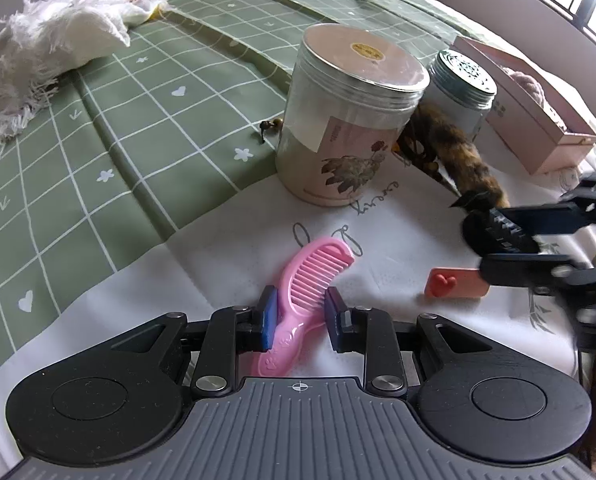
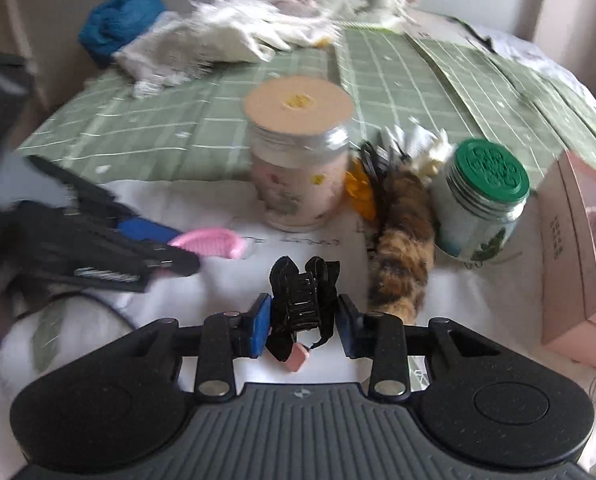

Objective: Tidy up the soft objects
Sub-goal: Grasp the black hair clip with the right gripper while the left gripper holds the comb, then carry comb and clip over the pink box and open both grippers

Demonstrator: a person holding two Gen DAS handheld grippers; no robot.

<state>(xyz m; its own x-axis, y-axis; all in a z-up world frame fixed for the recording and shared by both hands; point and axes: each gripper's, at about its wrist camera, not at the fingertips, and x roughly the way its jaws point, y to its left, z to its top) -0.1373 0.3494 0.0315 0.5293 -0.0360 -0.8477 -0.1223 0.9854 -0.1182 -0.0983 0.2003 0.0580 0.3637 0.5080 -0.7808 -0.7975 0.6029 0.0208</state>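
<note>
The left gripper (image 1: 301, 322) stands with its blue pads on both sides of a pink comb (image 1: 298, 300). The comb is plastic, with a curved handle that has small paw prints, and it lies on the white cloth (image 1: 218, 264). The left pad seems to touch the handle, but a gap shows at the right pad, so I cannot tell if the tongs really clamp it.

The right gripper (image 2: 302, 324) has a black claw hair clip (image 2: 303, 300) between its pads. The clip is glossy with long teeth; the left pad touches it, at the right pad a gap is seen, so a firm grip I cannot tell.

Near the clip lies a furry brown-orange tail (image 2: 403, 256), between the pink jar (image 2: 298, 160) and the green-lidded jar (image 2: 481, 204). A small coral clip with a heart (image 1: 455, 282) lies beside the right gripper.
</note>
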